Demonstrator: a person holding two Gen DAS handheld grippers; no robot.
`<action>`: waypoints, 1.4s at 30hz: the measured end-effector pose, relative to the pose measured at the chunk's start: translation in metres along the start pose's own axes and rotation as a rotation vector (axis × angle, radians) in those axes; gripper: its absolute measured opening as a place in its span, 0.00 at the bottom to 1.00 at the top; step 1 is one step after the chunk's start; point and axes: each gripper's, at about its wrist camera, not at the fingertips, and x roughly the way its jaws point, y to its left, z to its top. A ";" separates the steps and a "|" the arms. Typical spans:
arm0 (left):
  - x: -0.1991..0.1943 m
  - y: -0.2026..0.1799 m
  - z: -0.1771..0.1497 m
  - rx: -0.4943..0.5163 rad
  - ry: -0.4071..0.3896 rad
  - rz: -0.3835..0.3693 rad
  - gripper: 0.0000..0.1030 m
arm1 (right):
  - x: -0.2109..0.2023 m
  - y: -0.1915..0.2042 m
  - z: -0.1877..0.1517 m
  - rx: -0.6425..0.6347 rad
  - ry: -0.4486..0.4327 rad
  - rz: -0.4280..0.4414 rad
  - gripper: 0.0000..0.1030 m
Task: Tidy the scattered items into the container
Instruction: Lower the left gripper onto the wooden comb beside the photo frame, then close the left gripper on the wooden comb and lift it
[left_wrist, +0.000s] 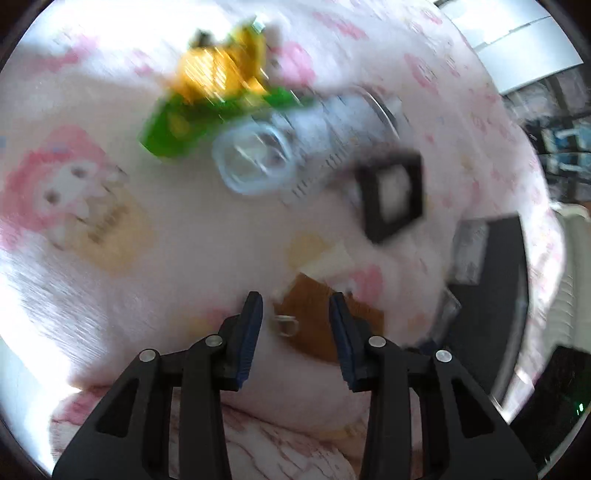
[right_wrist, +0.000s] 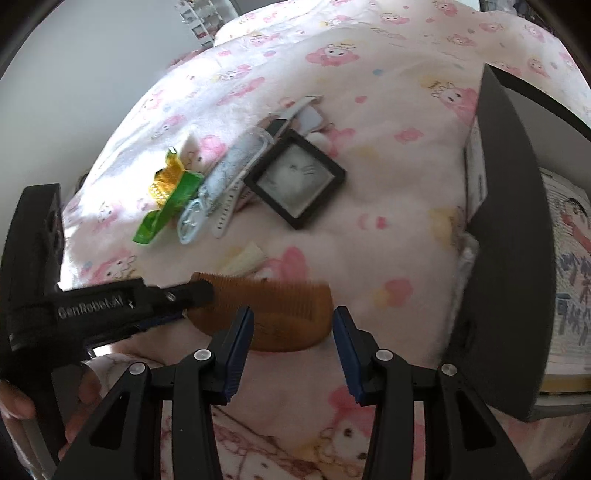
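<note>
Right wrist view gives us the clearest look at the brown comb (right_wrist: 273, 314), which lies flat on the pink printed bedspread (right_wrist: 388, 206), just ahead of our right gripper (right_wrist: 293, 332). Our right jaws stand partly apart with nothing between them; the comb's near edge sits just beyond the tips. Our left gripper (right_wrist: 177, 302) reaches in from the left of that view, its tip at the comb's left end. In the blurred left wrist view, the left gripper (left_wrist: 295, 321) frames the comb (left_wrist: 317, 321) between moderately parted jaws, and we cannot tell whether the pads press on it.

Further out on the bedspread lies a cluster: a green and yellow wrapper (right_wrist: 168, 195), a clear bottle (right_wrist: 218, 184), a white watch strap (right_wrist: 231, 210) and a black square frame (right_wrist: 295, 177), with a small cream slip (right_wrist: 245, 258) between them and the comb. The dark container (right_wrist: 513, 240) stands well apart, at the right edge.

We judge the step in hand to be picking up the comb. To do it well we should close across its thin body near the spine rather than the teeth, press slightly into the soft bedding to get the lower pad under it, keep our grippers from colliding, and lift it level before carrying it right toward the container.
</note>
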 end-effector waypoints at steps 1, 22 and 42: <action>-0.002 0.001 0.002 -0.007 -0.033 0.037 0.38 | 0.001 -0.002 0.000 0.012 -0.002 -0.001 0.39; 0.009 -0.009 -0.024 0.059 0.134 -0.078 0.24 | -0.011 -0.002 -0.015 0.008 0.029 0.116 0.35; 0.014 -0.011 -0.007 0.107 0.110 -0.058 0.18 | 0.032 -0.039 -0.012 0.122 0.079 0.061 0.44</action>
